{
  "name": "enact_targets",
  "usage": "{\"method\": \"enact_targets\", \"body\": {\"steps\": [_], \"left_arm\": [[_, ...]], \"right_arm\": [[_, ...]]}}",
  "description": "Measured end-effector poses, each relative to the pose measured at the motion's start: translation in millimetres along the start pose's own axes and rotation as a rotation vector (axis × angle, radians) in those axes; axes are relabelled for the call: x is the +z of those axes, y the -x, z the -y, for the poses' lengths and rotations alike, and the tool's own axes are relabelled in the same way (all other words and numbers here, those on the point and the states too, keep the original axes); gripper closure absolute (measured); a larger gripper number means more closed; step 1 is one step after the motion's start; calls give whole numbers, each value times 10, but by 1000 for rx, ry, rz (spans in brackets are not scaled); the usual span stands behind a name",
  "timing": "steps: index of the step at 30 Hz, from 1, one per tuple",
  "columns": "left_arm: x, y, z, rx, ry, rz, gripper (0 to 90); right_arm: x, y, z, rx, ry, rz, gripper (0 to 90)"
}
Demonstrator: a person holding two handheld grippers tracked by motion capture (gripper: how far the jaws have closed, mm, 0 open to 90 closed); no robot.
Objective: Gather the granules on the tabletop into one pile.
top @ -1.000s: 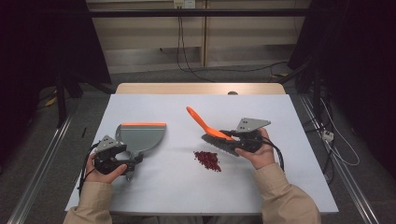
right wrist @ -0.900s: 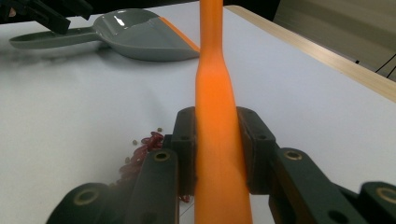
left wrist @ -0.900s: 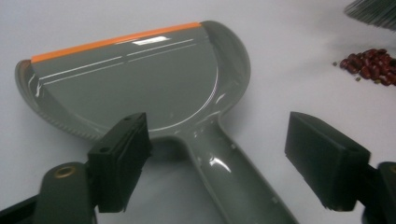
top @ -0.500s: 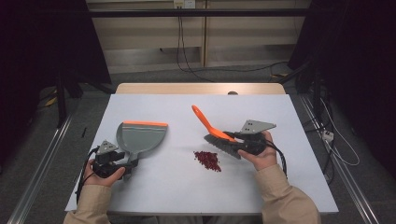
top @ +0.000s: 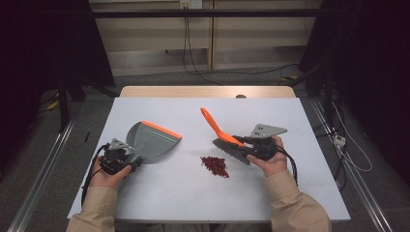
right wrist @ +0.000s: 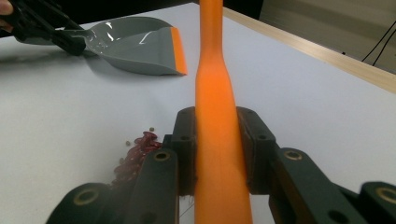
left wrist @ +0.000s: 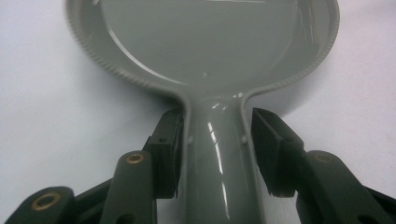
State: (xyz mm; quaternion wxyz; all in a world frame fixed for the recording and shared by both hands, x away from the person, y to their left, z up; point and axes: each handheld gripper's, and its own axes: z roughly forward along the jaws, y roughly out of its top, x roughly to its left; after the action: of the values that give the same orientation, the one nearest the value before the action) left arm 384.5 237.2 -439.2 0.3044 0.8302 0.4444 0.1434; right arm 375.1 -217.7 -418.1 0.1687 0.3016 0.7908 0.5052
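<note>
A grey dustpan (top: 152, 142) with an orange lip lies at the left of the white table, its lip facing right. My left gripper (top: 130, 155) has just been closing, and its pads now press both sides of the dustpan handle (left wrist: 215, 154). My right gripper (top: 238, 142) is shut on the orange handle of a hand brush (top: 215, 126), whose dark bristles (top: 233, 151) rest near the table. A small pile of red beads (top: 215, 166) lies just left of and below the bristles. The right gripper view has the brush handle (right wrist: 217, 126) between the pads, the beads (right wrist: 140, 149) and the dustpan (right wrist: 135, 46).
The white table top (top: 290, 193) ends in a wooden strip (top: 208, 92) at the back. Cables and metal rails run on the floor at both sides. Bare table lies between the dustpan and the beads.
The left gripper has closed on the dustpan handle. The dustpan has turned, so its orange lip now faces more to the right. The brush and right hand have stayed almost still.
</note>
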Motion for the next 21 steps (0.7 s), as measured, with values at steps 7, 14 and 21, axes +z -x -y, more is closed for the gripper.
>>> {"method": "enact_targets", "body": {"steps": [7, 14, 21], "left_arm": [[-93, -54, -13, 6, 16, 28, 629], [-280, 26, -36, 72, 56, 96, 630], [-403, 217, -20, 178, 46, 206, 630]], "right_arm": [[-25, 14, 20, 27, 8, 14, 714], [-57, 0, 20, 38, 15, 16, 714], [-84, -2, 15, 71, 22, 44, 714]]}}
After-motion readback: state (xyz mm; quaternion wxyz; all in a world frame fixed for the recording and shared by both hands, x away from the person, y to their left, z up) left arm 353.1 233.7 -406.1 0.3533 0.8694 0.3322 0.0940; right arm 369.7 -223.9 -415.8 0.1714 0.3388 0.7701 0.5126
